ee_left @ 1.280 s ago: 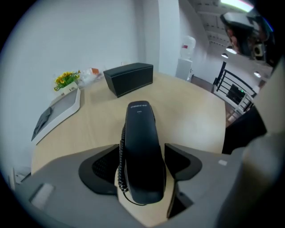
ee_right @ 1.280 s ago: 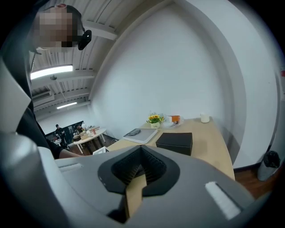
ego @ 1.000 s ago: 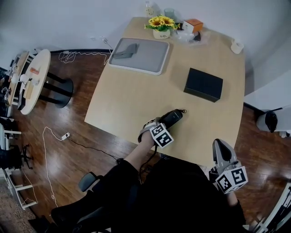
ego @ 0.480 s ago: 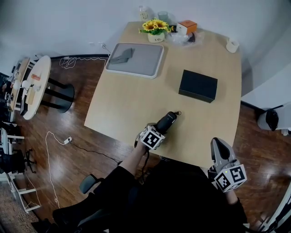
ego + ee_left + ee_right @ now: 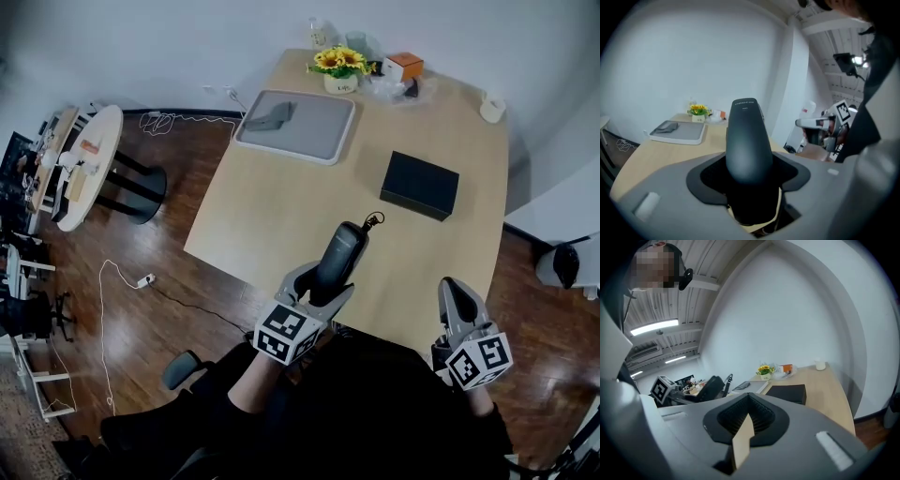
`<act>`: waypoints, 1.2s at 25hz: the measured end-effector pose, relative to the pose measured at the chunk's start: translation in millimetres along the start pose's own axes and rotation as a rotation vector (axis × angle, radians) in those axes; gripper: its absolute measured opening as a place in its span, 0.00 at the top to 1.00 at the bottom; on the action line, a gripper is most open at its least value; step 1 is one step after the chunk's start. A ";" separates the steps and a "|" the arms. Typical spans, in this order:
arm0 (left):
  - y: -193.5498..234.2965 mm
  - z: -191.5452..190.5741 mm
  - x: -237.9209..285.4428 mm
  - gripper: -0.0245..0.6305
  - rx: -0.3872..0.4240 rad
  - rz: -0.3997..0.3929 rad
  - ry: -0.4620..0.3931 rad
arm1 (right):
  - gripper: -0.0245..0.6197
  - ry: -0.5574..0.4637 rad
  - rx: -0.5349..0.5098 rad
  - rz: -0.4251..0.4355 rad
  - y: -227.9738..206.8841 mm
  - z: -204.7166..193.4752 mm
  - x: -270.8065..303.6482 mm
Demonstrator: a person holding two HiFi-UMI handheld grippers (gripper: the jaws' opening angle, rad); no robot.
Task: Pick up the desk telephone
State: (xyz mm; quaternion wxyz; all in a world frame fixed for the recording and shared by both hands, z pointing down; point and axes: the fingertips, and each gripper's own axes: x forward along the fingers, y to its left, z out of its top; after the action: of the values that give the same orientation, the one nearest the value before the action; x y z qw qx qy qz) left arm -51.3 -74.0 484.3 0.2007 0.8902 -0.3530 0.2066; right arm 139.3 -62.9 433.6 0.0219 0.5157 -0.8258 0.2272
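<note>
My left gripper [image 5: 322,286] is nearest to me. Its fingers [image 5: 296,278] are clamped on the lower end of the dark telephone handset [image 5: 339,251]. The handset points away from me, over the near edge of the worktop [image 5: 281,206], with a short curl of cord [image 5: 375,221] at its far tip. In the left gripper view it rises straight up between the pads and fills the gap.

My right gripper [image 5: 457,298] hangs to the right, just off the near edge. Its fingers [image 5: 457,309] are pressed together with nothing between them.

Farther out on the worktop lies one black box [image 5: 420,185], closed, so I cannot tell what is inside. Beyond it to the left sits one grey tray [image 5: 314,127], which holds a single dark grey crumpled thing [image 5: 272,115] in its far left corner.

Along the far edge stands one white pot [image 5: 340,82] filled with yellow sunflowers [image 5: 339,59]. Beside it are one orange-topped box [image 5: 405,66] and, at the right corner, one white cup [image 5: 490,110]. Behind the pot stand two clear vessels [image 5: 354,39]. What they contain is too small to make out.
</note>
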 end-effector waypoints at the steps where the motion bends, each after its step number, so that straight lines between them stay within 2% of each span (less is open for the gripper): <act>1: -2.5 11.8 -12.1 0.56 -0.006 0.012 -0.047 | 0.96 -0.004 -0.001 0.004 0.2 2.3 1.3; 6: -12.1 42.9 -58.2 0.56 -0.073 0.072 -0.220 | 0.96 -0.016 -0.008 0.024 4.5 8.8 3.8; 10: -22.2 47.0 -74.1 0.56 -0.103 0.080 -0.290 | 0.96 -0.019 -0.015 0.040 9.7 10.0 4.8; 18: -25.8 49.4 -77.1 0.56 -0.110 0.073 -0.306 | 0.96 -0.028 -0.023 0.056 15.2 12.6 2.7; 30: -24.5 61.8 -71.4 0.56 -0.064 0.066 -0.310 | 0.96 -0.037 -0.016 0.043 8.5 16.8 2.3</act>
State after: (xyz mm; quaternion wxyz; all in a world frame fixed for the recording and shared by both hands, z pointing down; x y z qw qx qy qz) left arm -67.4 -49.7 391.1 0.1653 0.8924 -0.4152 0.0620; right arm 134.3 -68.4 416.2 0.0057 0.5020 -0.8386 0.2114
